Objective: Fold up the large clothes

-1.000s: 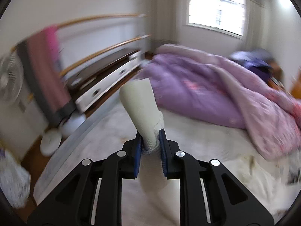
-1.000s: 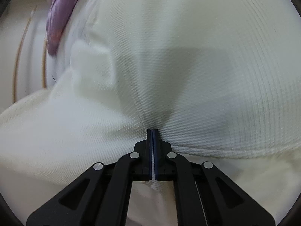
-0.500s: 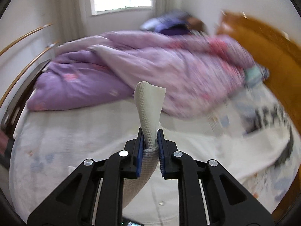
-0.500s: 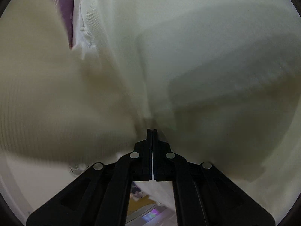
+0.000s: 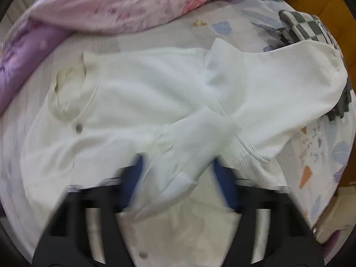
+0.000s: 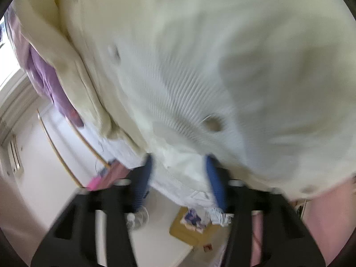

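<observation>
A large white ribbed cardigan [image 5: 160, 93] with buttons lies spread on the bed, collar to the left, one sleeve thrown out to the right. My left gripper [image 5: 178, 173] is open just above it, jaws wide, with a fold of the sleeve lying loose between them. In the right wrist view the same cardigan [image 6: 200, 66] fills the frame very close. My right gripper [image 6: 180, 173] is open too, with the garment's hem loose between its blue pads. Both views are motion-blurred.
A purple and pink quilt [image 5: 106, 4] is bunched along the far side of the bed. A black-and-white checked cloth [image 5: 311, 29] lies at the right by the wooden headboard [image 5: 329, 2]. The printed bedsheet [image 5: 322, 151] shows at right. Floor, a fan and a cardboard box [image 6: 191, 227] show below the right gripper.
Both grippers were shut on the cardigan and have opened, letting go of it. The left camera swung from facing the room down to the bed, where the cardigan now lies spread.
</observation>
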